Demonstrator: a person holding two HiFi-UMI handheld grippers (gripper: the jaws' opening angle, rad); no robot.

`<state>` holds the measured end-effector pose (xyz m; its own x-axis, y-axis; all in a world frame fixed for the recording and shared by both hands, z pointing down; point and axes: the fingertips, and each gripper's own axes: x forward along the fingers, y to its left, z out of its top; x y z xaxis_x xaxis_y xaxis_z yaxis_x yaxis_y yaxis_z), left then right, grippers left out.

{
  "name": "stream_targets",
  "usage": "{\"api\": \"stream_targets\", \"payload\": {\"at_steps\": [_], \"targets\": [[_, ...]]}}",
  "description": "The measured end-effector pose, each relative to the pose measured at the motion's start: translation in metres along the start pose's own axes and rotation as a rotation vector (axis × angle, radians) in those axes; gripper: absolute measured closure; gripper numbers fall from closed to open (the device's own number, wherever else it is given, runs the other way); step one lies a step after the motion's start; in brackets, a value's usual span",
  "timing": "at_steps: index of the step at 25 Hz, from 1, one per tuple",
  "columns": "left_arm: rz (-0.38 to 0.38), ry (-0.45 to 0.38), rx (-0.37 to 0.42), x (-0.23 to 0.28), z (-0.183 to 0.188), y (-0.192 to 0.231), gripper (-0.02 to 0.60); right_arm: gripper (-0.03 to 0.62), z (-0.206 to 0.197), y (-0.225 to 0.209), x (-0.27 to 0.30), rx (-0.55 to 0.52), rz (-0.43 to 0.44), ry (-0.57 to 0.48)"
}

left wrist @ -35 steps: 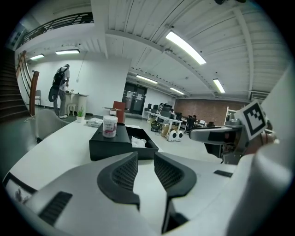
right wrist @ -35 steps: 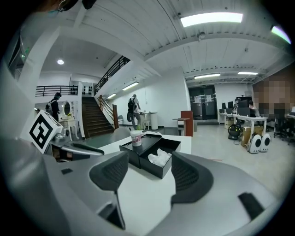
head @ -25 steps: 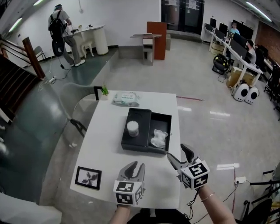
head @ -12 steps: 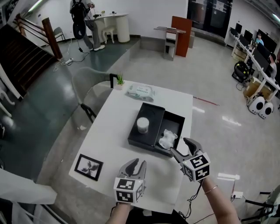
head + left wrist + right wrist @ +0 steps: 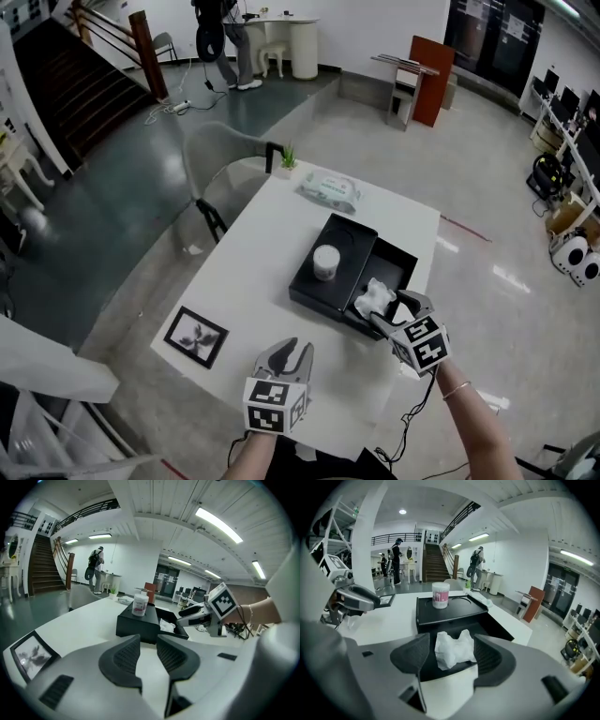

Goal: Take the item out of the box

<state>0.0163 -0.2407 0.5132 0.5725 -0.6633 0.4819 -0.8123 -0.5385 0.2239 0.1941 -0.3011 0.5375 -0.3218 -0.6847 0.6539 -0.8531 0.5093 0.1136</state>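
A black box point(image 5: 317, 296) lies on the white table point(image 5: 253, 281). Its left half carries a small white bottle point(image 5: 325, 261); its open right half holds a crumpled white item point(image 5: 375, 298). My right gripper point(image 5: 390, 308) reaches into that open half at the box's near right corner. In the right gripper view its jaws are opening, with the white item point(image 5: 454, 650) between them, and the pads of the right gripper point(image 5: 452, 656) stand clear of it. My left gripper point(image 5: 292, 352) hovers over the table's near edge, its jaws a narrow gap apart with nothing between them. It faces the box point(image 5: 137, 625) from a short way off.
A framed picture point(image 5: 196, 336) lies at the table's near left. A pack of wipes point(image 5: 330, 190) and a small potted plant point(image 5: 287, 157) sit at the far end. A clear chair point(image 5: 220, 178) stands at the far left corner. A person point(image 5: 220, 28) stands far back.
My right gripper has moved forward from the table's near right to the box, and its jaws now straddle the white item. The left gripper has stayed near the front edge.
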Motion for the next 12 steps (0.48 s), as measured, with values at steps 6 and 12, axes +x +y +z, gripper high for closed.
{"api": "stream_targets", "payload": {"at_steps": [6, 12], "targets": [[0.046, -0.001, -0.032, -0.004, -0.006, 0.010, 0.495, 0.295, -0.006, -0.003, 0.022, -0.051, 0.046, 0.093], [0.062, 0.000, -0.058, -0.005, -0.010, 0.010, 0.495, 0.293, -0.014, -0.005, 0.035, -0.117, 0.094, 0.196]]}}
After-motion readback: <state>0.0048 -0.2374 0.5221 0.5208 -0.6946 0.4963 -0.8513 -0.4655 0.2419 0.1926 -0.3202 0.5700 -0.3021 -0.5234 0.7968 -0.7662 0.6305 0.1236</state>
